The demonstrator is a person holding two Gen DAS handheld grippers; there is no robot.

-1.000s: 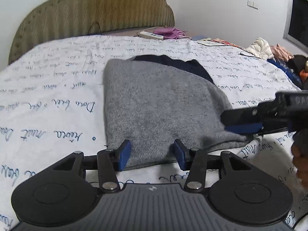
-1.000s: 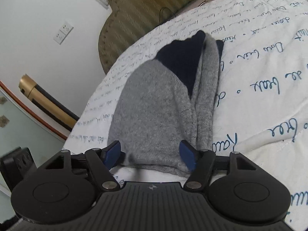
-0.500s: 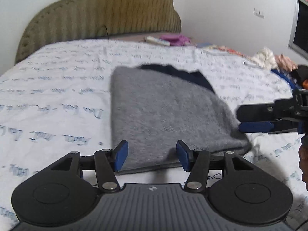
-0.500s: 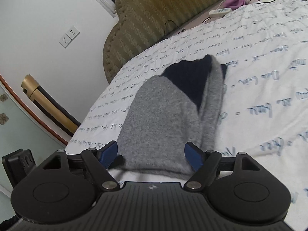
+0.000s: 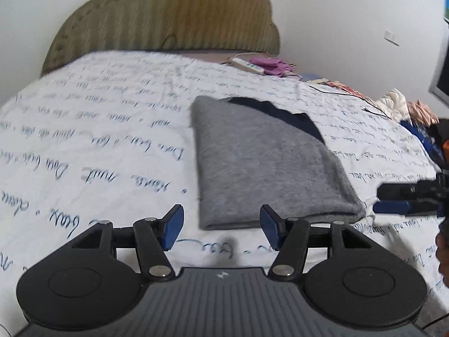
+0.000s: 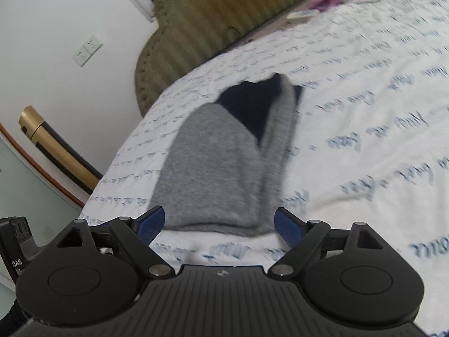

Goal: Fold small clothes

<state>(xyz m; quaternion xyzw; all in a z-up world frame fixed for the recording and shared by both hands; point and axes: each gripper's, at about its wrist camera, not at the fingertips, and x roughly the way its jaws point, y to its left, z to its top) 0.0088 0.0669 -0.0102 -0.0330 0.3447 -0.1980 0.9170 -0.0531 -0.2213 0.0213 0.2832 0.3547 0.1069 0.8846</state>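
Both grippers, left and right, gape empty near the folded sweater; the sheet script is unreadable.

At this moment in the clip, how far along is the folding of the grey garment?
Done: the grey garment lies as a compact folded rectangle on the bedspread, with a navy part showing at its far end. In hand: nothing; the left gripper and right gripper are both open and off the cloth. Left: perhaps only tidying, or the clothes pile at the bed's edge.
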